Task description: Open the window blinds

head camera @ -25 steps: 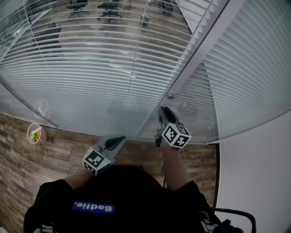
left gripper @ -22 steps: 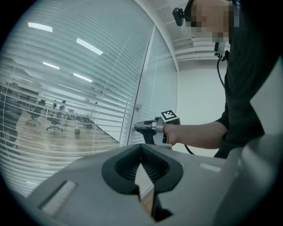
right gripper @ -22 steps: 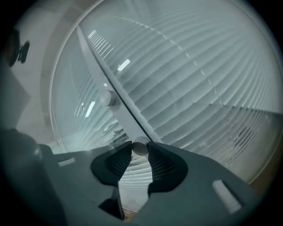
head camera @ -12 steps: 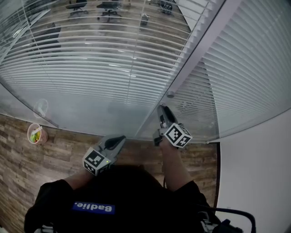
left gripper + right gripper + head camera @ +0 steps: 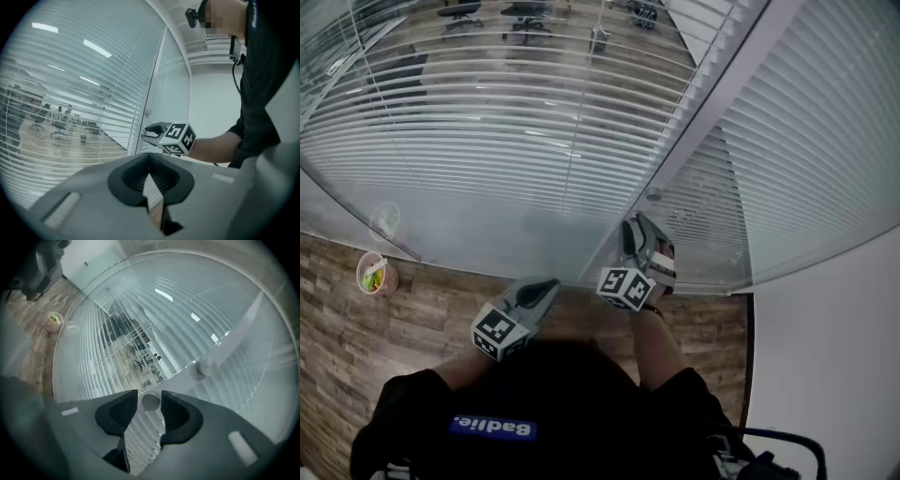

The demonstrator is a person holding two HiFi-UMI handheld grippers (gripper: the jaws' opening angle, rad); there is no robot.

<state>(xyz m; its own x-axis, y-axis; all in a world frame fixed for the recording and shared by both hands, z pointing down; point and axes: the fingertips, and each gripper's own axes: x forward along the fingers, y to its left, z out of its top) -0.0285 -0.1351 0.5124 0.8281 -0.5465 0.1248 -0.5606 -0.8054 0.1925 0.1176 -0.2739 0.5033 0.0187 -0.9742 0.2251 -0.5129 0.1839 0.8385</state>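
White slatted blinds [image 5: 534, 141] hang behind glass panes on both sides of a white frame post [image 5: 712, 103]. My right gripper [image 5: 633, 228] points at the foot of that post. In the right gripper view a small round knob [image 5: 151, 402] sits between the right gripper's [image 5: 149, 397] pads. The jaws are opening, with thin gaps on either side of the knob. A second round knob [image 5: 206, 367] shows higher on the post [image 5: 653, 196]. My left gripper [image 5: 546, 286] hangs back to the left, shut and empty [image 5: 150, 171]. From there the right gripper [image 5: 149, 132] shows against the post.
A cup with green contents [image 5: 375, 275] stands on the wooden floor [image 5: 356, 356] by the glass at left. A plain white wall [image 5: 825, 356] closes the right side. Office chairs [image 5: 459, 11] stand beyond the glass.
The right gripper has rolled at the knob, so its marker cube has swung to the left. The left gripper has not moved.
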